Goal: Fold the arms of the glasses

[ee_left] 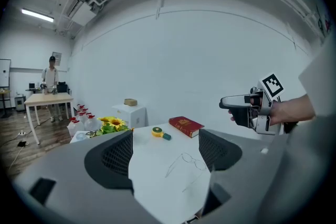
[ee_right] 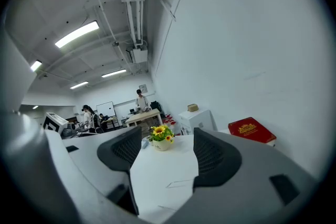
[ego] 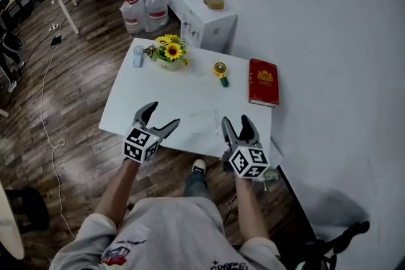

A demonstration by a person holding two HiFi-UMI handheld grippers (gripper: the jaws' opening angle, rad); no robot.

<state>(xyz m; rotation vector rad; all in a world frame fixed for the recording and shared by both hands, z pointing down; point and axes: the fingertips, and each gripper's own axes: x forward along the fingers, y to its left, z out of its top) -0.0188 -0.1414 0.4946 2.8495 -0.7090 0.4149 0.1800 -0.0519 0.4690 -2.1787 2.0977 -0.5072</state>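
Note:
Thin wire-framed glasses (ego: 204,122) lie with arms spread on the white table (ego: 158,88), near its front edge. My left gripper (ego: 162,116) hovers just left of them, jaws open and empty. To their right my right gripper (ego: 235,121) is also open with nothing in it. In the left gripper view the glasses (ee_left: 189,161) lie ahead between the two dark pads (ee_left: 115,157), a little right of centre. In the right gripper view, a wire part of the glasses (ee_right: 178,183) shows faintly on the table between the pads (ee_right: 215,157).
On the table stand a pot of sunflowers (ego: 171,52), a small clear object (ego: 138,59), a yellow tape measure (ego: 220,71) and a red book (ego: 263,81). A white cabinet (ego: 209,22) and water jugs (ego: 145,9) stand behind. The wall runs along the right.

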